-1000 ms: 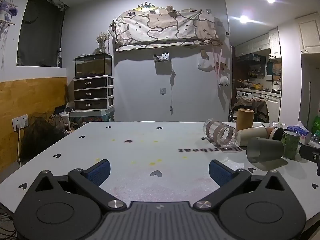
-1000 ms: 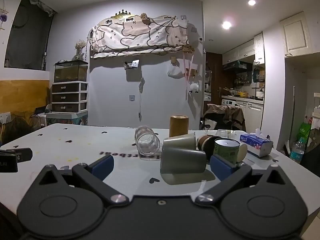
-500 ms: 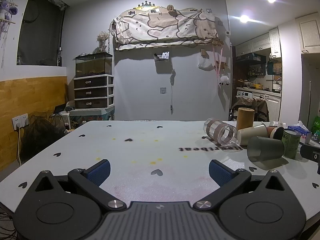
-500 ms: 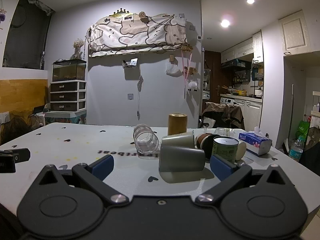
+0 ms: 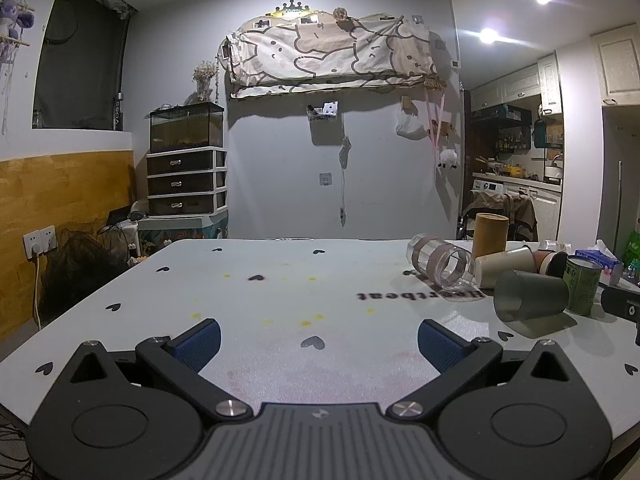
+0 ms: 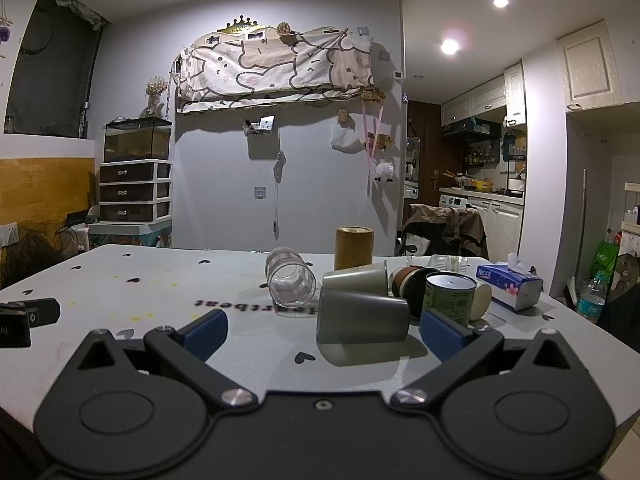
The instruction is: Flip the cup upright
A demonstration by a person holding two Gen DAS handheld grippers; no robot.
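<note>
A dark grey cup (image 6: pixel 362 316) lies on its side on the white table, just ahead of my right gripper (image 6: pixel 322 330), which is open and empty, its fingers straddling the cup's near side without touching. The same cup (image 5: pixel 530 296) shows at the right in the left wrist view. My left gripper (image 5: pixel 318 340) is open and empty over bare table, well left of the cups.
Behind the grey cup lie a clear glass (image 6: pixel 290 282), a beige cup (image 6: pixel 356 278) and a brown cup (image 6: pixel 412 286). A green can (image 6: pixel 450 298) and a tan cylinder (image 6: pixel 354 246) stand upright. A tissue pack (image 6: pixel 510 286) lies right.
The right gripper has moved slightly forward toward the grey cup, which looks larger. The left gripper has hardly moved.
</note>
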